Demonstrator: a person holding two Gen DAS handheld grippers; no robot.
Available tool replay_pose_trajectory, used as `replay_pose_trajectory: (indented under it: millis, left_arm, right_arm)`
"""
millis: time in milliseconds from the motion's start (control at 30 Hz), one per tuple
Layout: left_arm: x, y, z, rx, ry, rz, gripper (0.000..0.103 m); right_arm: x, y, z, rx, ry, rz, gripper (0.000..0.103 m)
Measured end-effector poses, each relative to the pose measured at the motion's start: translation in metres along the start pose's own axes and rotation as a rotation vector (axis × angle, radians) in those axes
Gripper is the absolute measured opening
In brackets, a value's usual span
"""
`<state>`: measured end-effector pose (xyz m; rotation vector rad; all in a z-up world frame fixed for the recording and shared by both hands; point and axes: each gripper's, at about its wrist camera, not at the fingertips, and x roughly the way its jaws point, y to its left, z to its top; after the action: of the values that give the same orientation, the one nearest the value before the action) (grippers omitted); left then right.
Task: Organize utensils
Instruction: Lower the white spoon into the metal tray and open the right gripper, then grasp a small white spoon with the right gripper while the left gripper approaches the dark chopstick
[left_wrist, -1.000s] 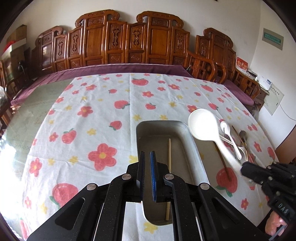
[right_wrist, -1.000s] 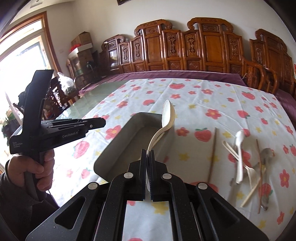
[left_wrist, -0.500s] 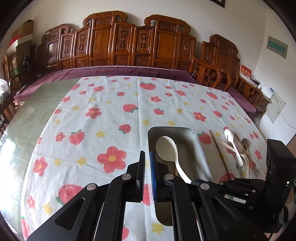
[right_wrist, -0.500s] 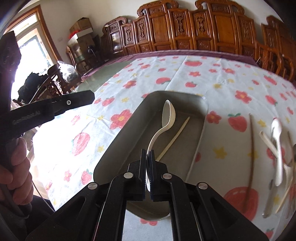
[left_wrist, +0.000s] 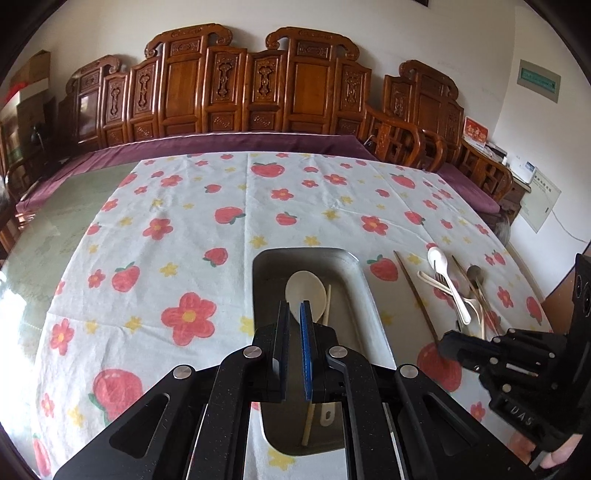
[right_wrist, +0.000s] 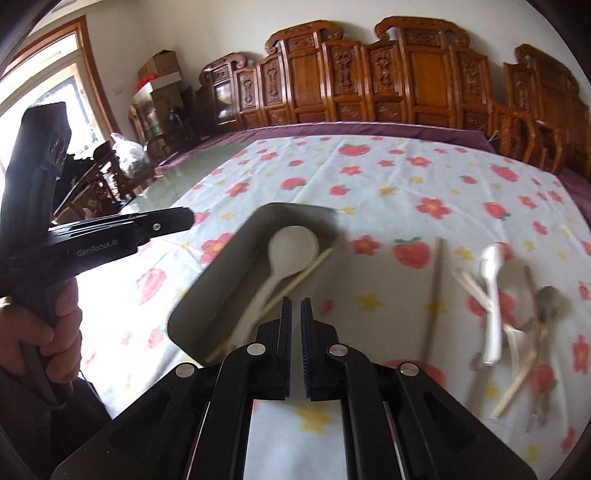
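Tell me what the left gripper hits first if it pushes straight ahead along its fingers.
Probably the large white spoon lying in the metal tray: the left gripper points over its bowl, though height above it is unclear.

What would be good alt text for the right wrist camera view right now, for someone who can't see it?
The right gripper, its fingers slightly parted and empty, hovers over a floral tablecloth just right of a metal tray holding a large white spoon and a pale chopstick. Loose utensils, blurred, lie farther right; the left gripper is at left.

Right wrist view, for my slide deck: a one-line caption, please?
Empty right claw above a metal tray holding a white spoon and chopstick.
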<state>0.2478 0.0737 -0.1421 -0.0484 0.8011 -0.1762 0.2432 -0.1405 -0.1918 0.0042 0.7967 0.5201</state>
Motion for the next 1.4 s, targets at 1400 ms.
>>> replay_pose_trajectory:
  millis: [1400]
  left_arm:
    - [0.028,-0.114,-0.021,0.163,0.015,-0.056,0.026]
  right_arm:
    - [0.050,-0.162,-0.002,0.051,0.040,-0.161,0.006]
